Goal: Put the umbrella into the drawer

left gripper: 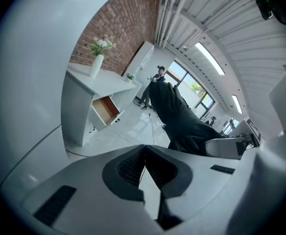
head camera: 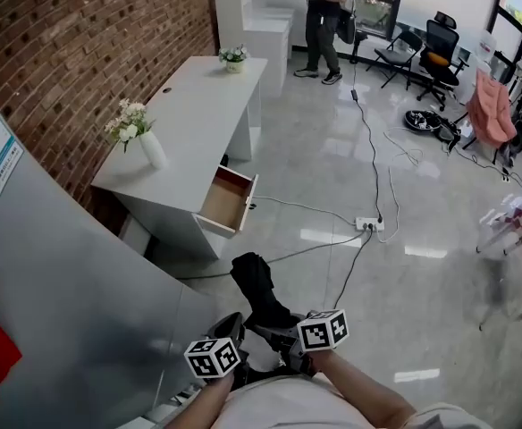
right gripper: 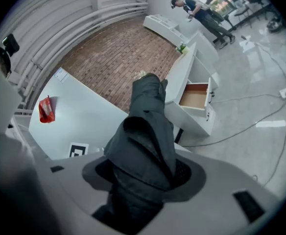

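right claw (right gripper: 144,174): clamping on the umbrella (right gripper: 145,131), jaws pressing its folded black fabric from both sides
left claw (left gripper: 144,166): jaws sitting together, gripping nothing; riding just left of the right claw
umbrella: sticking out ahead of the right claw
drawer (head camera: 228,199): hanging open, well ahead of both claws, well apart from the umbrella
worktop (head camera: 198,96): white, carrying a flower vase (head camera: 150,146), standing up-left of the drawer

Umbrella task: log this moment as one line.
right tool: shut on folded black fabric umbrella | left tool: shut, empty | open drawer of white desk: ahead, umbrella not yet inside
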`<act>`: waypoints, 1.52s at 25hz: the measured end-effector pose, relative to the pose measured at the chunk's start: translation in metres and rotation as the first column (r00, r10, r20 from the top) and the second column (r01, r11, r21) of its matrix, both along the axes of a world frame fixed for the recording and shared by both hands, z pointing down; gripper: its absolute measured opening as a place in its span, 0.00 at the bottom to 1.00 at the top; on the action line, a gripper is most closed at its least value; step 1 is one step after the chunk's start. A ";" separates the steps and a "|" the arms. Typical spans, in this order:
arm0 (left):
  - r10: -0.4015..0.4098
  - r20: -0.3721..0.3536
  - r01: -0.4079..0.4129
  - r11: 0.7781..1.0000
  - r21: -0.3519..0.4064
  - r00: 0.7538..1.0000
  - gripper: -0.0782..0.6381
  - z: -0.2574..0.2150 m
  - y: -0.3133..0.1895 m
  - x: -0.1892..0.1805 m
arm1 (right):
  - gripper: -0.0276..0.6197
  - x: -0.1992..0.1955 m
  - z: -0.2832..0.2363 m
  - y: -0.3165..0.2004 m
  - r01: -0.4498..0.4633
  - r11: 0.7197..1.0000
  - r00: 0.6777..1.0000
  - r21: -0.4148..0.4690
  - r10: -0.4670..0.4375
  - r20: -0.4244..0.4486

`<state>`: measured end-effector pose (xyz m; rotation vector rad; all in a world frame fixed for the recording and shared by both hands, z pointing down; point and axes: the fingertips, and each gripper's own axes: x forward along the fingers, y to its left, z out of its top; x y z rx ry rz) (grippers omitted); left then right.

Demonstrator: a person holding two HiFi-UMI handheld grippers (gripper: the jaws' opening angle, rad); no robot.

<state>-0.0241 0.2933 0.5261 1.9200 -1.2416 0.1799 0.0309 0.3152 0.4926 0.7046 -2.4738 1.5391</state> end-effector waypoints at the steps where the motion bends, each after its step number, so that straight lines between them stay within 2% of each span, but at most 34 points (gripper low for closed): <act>1: -0.004 0.002 0.004 1.000 -0.001 1.000 0.12 0.001 -0.001 0.002 | 0.43 0.003 -0.001 -0.002 0.006 1.000 1.000 0.021 -0.006 -0.014; 5: -0.017 0.007 0.017 1.000 -0.005 1.000 0.12 0.002 -0.004 0.013 | 0.43 0.016 -0.003 -0.010 0.031 0.997 0.999 0.069 -0.029 -0.042; 14: -0.044 0.021 0.044 0.999 -0.016 0.999 0.12 0.013 -0.008 0.056 | 0.43 0.061 0.018 -0.009 0.061 0.997 0.996 0.041 -0.058 -0.071; 22: -0.045 0.023 0.046 0.999 -0.017 0.999 0.12 0.012 -0.019 0.082 | 0.43 0.095 0.025 -0.017 0.048 0.998 0.994 0.029 -0.045 -0.096; 32: -0.046 0.016 0.047 0.998 -0.031 0.999 0.12 0.018 -0.030 0.086 | 0.43 0.095 0.034 -0.025 0.053 0.999 0.993 -0.003 -0.053 -0.108; 38: -0.031 -0.012 0.031 0.998 -0.049 0.999 0.12 0.033 -0.062 0.085 | 0.43 0.091 0.045 -0.049 0.056 0.998 0.987 -0.019 -0.058 -0.147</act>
